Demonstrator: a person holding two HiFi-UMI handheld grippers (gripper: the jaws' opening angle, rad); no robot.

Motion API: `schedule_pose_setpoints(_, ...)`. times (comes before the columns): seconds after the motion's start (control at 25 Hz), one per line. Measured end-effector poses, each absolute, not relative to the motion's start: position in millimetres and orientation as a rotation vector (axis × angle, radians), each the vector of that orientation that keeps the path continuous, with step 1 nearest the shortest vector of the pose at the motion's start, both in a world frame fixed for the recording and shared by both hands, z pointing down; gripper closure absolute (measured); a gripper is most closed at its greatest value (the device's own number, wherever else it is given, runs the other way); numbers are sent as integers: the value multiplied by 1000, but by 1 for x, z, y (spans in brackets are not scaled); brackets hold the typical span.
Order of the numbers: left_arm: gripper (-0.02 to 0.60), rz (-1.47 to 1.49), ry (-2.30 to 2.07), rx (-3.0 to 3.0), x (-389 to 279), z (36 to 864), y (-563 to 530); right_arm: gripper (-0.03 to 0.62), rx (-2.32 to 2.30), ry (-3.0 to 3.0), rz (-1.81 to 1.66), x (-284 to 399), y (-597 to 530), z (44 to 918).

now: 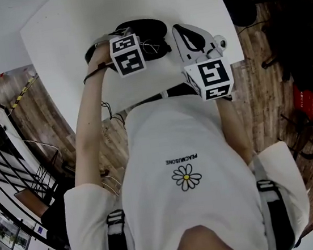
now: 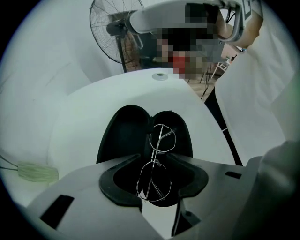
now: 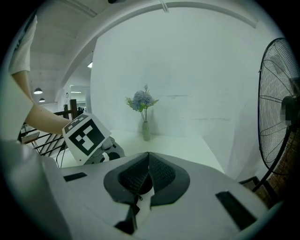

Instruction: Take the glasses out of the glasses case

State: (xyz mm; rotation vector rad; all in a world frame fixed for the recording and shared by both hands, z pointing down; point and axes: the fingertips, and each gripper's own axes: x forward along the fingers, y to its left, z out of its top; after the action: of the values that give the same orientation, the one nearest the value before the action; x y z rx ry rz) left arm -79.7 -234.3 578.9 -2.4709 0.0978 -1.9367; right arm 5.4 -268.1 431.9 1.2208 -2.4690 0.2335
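Presently the glasses case (image 2: 124, 133) lies open on the white table (image 2: 89, 105), its two dark halves side by side. The wire-framed glasses (image 2: 154, 160) rest in the half on the right of the left gripper view. Their long axis runs along that half, straight away from the camera: one lens points to the far end, the other lies nearer, beneath the jaws.

The left gripper (image 2: 158, 157) points steeply down over the case. Its jaws are part-way apart and straddle the bridge of the glasses. A narrow gap shows beside the wire, so they are not clamped on it.

The right gripper (image 3: 149, 155) is held off to the side of the case. Its jaws are closed tip to tip with nothing between them.
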Motion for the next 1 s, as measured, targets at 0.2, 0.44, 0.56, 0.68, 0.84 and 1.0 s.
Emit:
schedule_pose_setpoints(0.2,411,-1890,163,-2522,-76,567,-238,585,1198,-2480,236,2,-266,432)
schedule_pose_setpoints(0.44,420,-1842,210,-2557,-75,560,-235,585,1177,-2496,222,-3,-262,430)
schedule_pose_setpoints(0.56,427,-1831,211,-2560,-74,555,-235,585,1172,-2498,216,-5,-263,429)
schedule_pose_setpoints(0.68,431,-1815,228,-2550,-74,550,-238,585,1170,-2500,209,-6,-265,427)
schedule_pose_setpoints(0.84,549,-1767,288,-2511,-73,543,-243,585,1166,-2506,204,-6,-262,425)
schedule_pose_setpoints(1.0,559,-1796,295,-2465,-79,547,-243,585,1156,-2507,195,-7,-259,425)
